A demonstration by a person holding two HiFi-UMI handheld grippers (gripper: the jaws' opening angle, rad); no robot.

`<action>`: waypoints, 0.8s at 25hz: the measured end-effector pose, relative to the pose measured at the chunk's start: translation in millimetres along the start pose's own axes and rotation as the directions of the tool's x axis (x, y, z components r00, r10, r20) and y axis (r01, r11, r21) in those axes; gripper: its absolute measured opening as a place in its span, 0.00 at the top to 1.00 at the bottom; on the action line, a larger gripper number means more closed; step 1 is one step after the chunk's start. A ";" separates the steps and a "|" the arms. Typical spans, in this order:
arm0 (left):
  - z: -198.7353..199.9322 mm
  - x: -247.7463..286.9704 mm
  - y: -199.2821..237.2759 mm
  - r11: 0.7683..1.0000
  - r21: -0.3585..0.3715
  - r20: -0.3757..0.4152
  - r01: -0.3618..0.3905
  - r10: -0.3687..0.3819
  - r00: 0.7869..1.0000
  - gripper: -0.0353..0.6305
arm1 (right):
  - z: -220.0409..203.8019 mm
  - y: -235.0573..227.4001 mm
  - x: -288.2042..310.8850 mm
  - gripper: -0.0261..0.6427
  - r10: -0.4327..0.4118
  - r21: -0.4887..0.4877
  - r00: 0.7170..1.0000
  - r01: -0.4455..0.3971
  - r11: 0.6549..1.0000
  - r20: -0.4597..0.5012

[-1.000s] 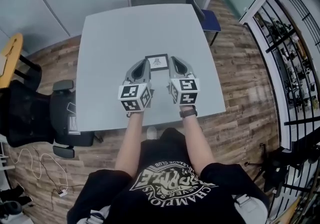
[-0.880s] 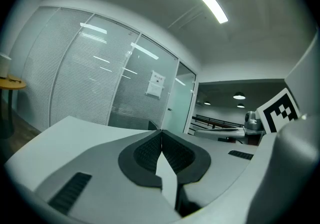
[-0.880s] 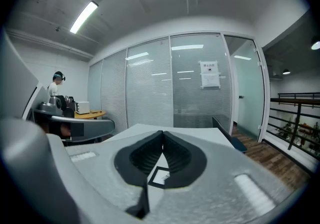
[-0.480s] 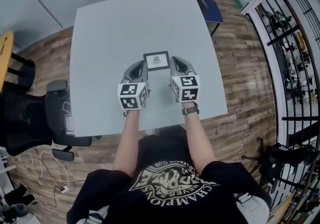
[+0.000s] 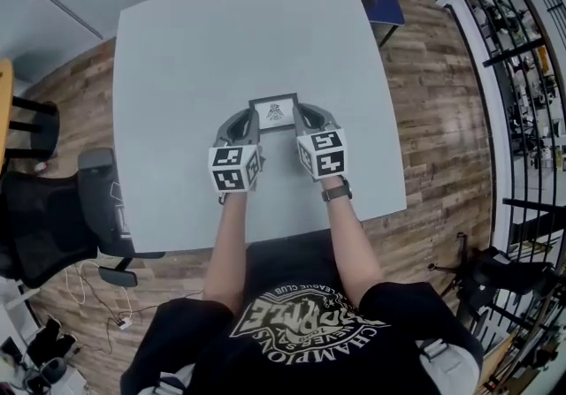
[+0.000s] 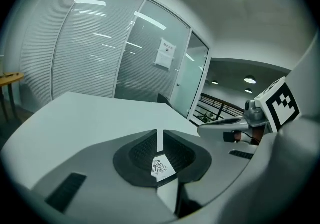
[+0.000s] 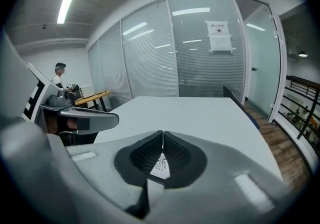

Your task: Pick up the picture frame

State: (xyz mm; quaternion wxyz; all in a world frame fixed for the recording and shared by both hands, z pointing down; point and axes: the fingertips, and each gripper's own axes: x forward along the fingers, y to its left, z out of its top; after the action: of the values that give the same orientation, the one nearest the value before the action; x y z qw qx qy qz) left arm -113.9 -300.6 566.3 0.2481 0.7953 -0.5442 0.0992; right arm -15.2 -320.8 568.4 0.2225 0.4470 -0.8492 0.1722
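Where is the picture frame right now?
In the head view, the picture frame lies flat near the middle of the grey table, between the tips of the left tool and right tool.

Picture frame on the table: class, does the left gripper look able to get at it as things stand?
Probably yes: the left gripper is right beside the picture frame with nothing between them, though its jaws are together and must open first.
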 end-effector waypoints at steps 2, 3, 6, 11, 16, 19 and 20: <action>-12.4 11.8 5.2 1.000 -0.008 -0.029 -0.007 0.007 1.000 0.91 | -13.4 -7.1 11.1 0.96 0.003 0.010 1.000 -0.002 1.000 -0.029; -18.4 16.9 7.5 1.000 -0.014 -0.043 -0.010 0.010 0.999 0.91 | -20.1 -10.0 15.8 0.96 0.005 0.016 0.999 -0.005 1.000 -0.044; -33.2 32.9 15.3 0.999 -0.035 -0.089 -0.021 0.018 0.996 0.87 | -37.2 -17.4 31.9 0.92 0.022 0.042 0.996 -0.019 0.999 -0.089; -58.8 57.4 28.0 0.997 -0.057 -0.174 -0.044 0.033 0.984 0.76 | -60.3 -27.5 57.0 0.85 0.037 0.073 0.988 -0.026 0.997 -0.153; -86.5 79.6 41.4 0.994 -0.089 -0.248 -0.062 0.038 0.968 0.67 | -79.5 -43.1 80.8 0.75 0.014 0.067 0.977 0.000 0.998 -0.211; -97.8 86.8 47.5 0.991 -0.107 -0.270 -0.080 0.049 0.962 0.66 | -90.0 -50.5 89.3 0.75 0.010 0.079 0.971 0.009 0.997 -0.239; -101.2 88.4 49.1 0.990 -0.110 -0.278 -0.085 0.052 0.959 0.66 | -93.7 -52.4 91.3 0.75 0.007 0.082 0.969 0.014 0.997 -0.249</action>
State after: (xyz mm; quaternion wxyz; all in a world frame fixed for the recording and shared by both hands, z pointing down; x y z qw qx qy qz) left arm -113.2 -335.9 704.9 0.3654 0.7380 -0.5367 0.1838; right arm 3.8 -365.4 700.7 0.3087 0.4323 -0.8058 0.2618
